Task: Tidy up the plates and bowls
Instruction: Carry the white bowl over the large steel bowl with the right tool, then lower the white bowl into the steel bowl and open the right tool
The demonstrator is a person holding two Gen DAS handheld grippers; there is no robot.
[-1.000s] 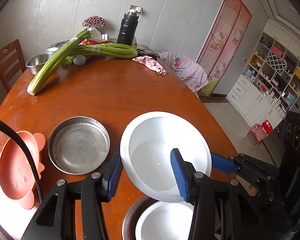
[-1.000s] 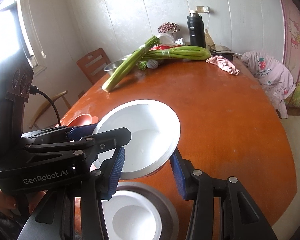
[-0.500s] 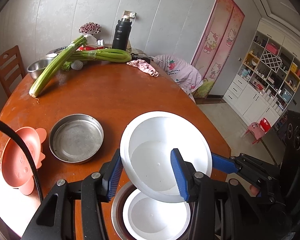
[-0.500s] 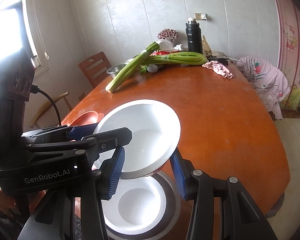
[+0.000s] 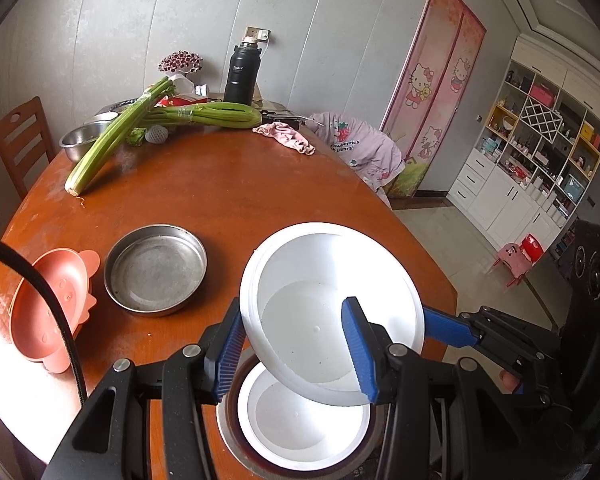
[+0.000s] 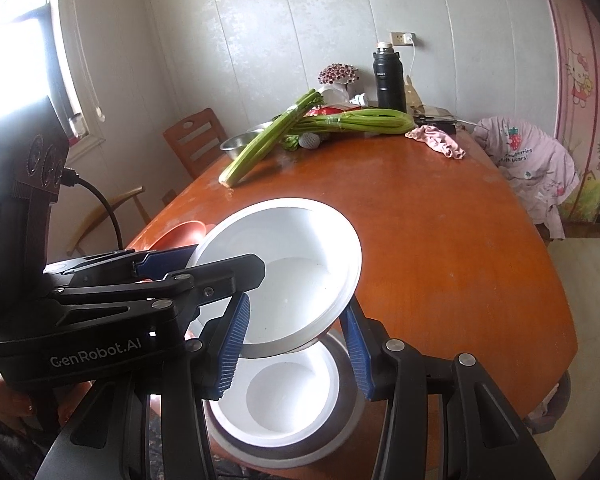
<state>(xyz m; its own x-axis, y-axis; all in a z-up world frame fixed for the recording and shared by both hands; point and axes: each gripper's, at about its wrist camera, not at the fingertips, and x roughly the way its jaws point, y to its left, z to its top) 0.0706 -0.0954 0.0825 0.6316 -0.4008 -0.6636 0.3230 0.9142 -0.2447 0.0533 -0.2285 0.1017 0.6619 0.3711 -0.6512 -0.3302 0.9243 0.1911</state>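
A large white bowl [image 5: 332, 304] hangs tilted in the air, held from both sides. My left gripper [image 5: 296, 352] is shut on its left rim, one blue pad outside and one inside. My right gripper [image 6: 296, 348] is shut on the opposite rim; its blue finger [image 5: 448, 326] shows at the right in the left wrist view. Directly below, a smaller white bowl [image 5: 300, 420] sits inside a metal dish [image 5: 226, 428] at the table's near edge. Another metal dish [image 5: 156, 268] and a pink pig-shaped plate [image 5: 48, 304] lie to the left.
At the far end of the round wooden table [image 5: 228, 192] lie celery bundles [image 5: 112, 140], a steel bowl [image 5: 80, 140], a black flask [image 5: 242, 76] and a pink cloth [image 5: 286, 138]. A wooden chair [image 5: 18, 140] stands left; a draped chair is at the right.
Both grippers have drawn the large white bowl back toward the table's near edge. The small white bowl in its metal dish has come into fuller view beneath it.
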